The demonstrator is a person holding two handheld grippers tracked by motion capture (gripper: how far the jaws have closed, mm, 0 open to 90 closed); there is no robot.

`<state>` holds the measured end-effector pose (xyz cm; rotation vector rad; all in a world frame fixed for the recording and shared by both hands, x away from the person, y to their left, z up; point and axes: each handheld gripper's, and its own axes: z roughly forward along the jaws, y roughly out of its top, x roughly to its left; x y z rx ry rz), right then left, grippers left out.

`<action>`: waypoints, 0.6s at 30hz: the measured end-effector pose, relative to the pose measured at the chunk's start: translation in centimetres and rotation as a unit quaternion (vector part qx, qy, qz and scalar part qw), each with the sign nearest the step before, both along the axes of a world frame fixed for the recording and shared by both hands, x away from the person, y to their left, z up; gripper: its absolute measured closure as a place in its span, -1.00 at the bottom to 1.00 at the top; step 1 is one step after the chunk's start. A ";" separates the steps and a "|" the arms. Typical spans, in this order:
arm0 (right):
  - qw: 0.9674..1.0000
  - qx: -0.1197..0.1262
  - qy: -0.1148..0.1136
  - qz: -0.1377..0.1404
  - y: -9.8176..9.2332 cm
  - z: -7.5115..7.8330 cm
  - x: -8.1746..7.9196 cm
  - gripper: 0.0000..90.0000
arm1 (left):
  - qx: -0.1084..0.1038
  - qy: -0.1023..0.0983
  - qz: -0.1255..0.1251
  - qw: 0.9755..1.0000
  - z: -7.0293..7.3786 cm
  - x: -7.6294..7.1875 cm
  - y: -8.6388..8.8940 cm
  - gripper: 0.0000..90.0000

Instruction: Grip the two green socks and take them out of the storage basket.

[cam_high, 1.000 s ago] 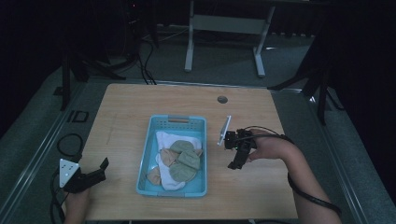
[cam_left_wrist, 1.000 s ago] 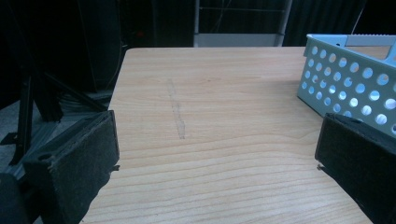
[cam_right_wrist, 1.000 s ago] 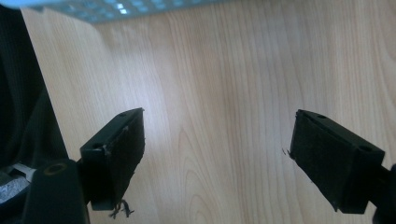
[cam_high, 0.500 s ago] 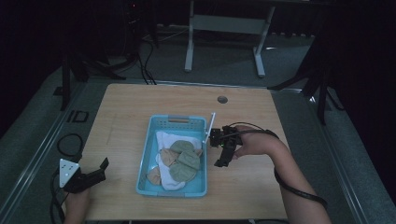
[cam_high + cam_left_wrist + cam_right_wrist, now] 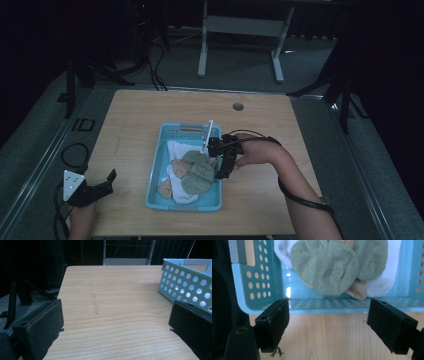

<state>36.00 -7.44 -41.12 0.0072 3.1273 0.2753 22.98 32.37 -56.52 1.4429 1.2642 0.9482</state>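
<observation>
Your right gripper hangs just at the right long wall of the blue basket, with its jaws wide apart and nothing between them. The green socks lie inside the basket, just past that wall from your gripper; in the right gripper view the wall runs straight across in front of the jaws and the nearest green sock sits directly beyond it, on top of a tan sock and a white sock. So the move ahead turns on this wall: I think you must lift over its rim and then go down into the basket, not push forward. The pile is longer along the long sides of the basket, so your open jaws stand in line with it, and I cannot tell if they will take one sock or two. Your left gripper is well apart from the basket, near the front left corner of the table, with its jaws also open and empty; the right one is clearly nearer to the socks. The table beside the basket on your right side is bare wood, so there is room to put a sock down there.
</observation>
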 end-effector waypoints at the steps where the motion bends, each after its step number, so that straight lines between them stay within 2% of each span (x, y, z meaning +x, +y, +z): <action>1: 1.000 -0.003 -0.001 0.003 0.3 -0.1 0.0 -0.61 | 0.000 0.000 0.000 1.000 0.0 0.0 0.0 -1.00; 4: 1.000 -0.007 -0.002 0.014 1.1 -0.4 -0.1 -0.61 | 0.000 0.000 0.000 1.000 0.0 0.0 0.0 -1.00; 9: 1.000 -0.009 0.003 0.018 2.2 -1.0 -0.1 -0.60 | -0.001 0.000 -0.001 1.000 0.0 0.0 0.0 -1.00; 18: 0.999 -0.017 0.009 0.029 3.7 -3.0 -0.1 -0.57 | 0.000 0.000 -0.003 1.000 0.0 0.0 0.0 -1.00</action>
